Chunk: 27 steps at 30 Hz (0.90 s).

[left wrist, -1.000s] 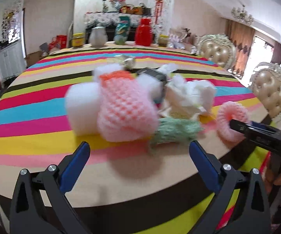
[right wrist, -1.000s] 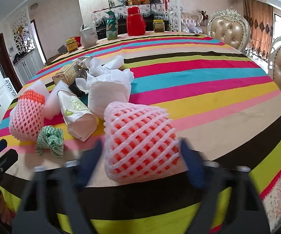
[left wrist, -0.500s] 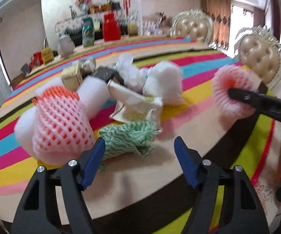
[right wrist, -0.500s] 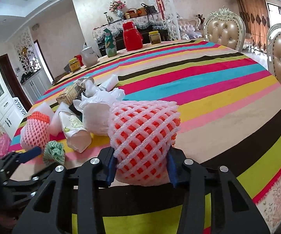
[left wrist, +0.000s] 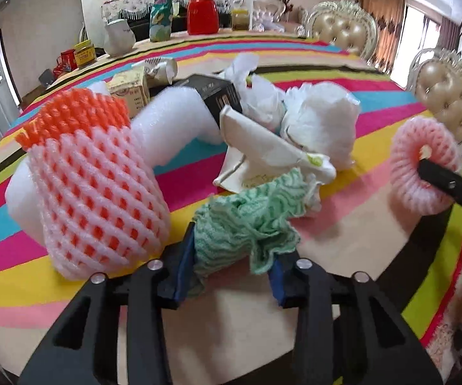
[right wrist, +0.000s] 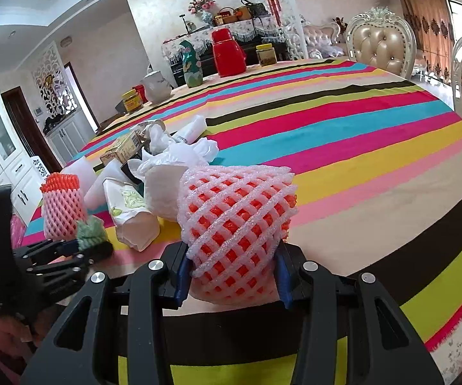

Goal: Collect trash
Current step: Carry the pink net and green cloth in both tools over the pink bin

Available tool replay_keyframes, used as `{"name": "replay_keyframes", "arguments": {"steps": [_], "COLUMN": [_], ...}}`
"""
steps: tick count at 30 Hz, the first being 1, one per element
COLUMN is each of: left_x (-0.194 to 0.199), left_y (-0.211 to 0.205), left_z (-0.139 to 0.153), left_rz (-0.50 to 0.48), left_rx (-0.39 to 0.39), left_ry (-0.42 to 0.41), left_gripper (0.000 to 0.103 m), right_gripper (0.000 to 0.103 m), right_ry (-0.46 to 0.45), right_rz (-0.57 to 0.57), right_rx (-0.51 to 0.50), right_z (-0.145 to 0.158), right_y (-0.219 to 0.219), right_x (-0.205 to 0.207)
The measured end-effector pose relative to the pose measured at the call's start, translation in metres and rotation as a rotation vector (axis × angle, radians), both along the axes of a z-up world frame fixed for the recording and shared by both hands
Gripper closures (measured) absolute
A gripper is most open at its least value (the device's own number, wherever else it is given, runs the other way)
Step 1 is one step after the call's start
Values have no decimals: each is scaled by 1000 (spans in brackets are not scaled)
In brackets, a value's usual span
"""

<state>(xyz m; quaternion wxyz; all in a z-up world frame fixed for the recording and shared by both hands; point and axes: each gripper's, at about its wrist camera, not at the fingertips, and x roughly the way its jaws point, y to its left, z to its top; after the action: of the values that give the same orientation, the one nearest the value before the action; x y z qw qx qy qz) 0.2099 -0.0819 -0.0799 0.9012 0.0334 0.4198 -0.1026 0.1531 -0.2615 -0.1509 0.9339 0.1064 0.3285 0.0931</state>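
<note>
Two grippers are busy: the left gripper (left wrist: pixel 231 276) pinches the soft, crumpled green knitted cloth (left wrist: pixel 250 221) between its fingers, while the right gripper (right wrist: pixel 232 276) squeezes a light, springy pink foam fruit net (right wrist: pixel 237 224) around its middle.

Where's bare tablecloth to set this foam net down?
Bare: the striped tablecloth to the right of the foam net in the right gripper, out toward the chairs. Crowded: the trash pile to its left, where the left gripper grips the green cloth.
</note>
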Motion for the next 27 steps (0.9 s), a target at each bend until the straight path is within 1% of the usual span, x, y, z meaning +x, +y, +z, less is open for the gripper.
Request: {"name": "replay_keyframes", "arguments": {"steps": [3, 9, 12, 15, 19, 22, 27], "left_x": [-10, -28, -36, -44, -59, -69, -87], "left_y": [6, 12, 17, 29, 47, 63, 98], "left_z": [7, 27, 36, 46, 57, 64, 72], "left_rz": [-21, -52, -51, -33, -4, 21, 94], "left_rx": [-53, -96, -118, -155, -185, -186, -172], "left_ry": [-30, -106, -144, -186, -237, -277, -331], "left_gripper": [67, 67, 67, 66, 66, 66, 66], "right_gripper": [61, 61, 61, 61, 61, 61, 61], "right_ry": [0, -19, -50, -77, -106, -128, -169], "right_rz": [7, 38, 61, 82, 115, 148, 221], "right_rx": [-7, -28, -42, -54, -69, -79, -97], "right_z": [1, 9, 17, 25, 33, 38, 47], "right_y": [4, 19, 30, 40, 60, 77, 116], "right_x": [1, -3, -8, -13, -20, -26, -35]}}
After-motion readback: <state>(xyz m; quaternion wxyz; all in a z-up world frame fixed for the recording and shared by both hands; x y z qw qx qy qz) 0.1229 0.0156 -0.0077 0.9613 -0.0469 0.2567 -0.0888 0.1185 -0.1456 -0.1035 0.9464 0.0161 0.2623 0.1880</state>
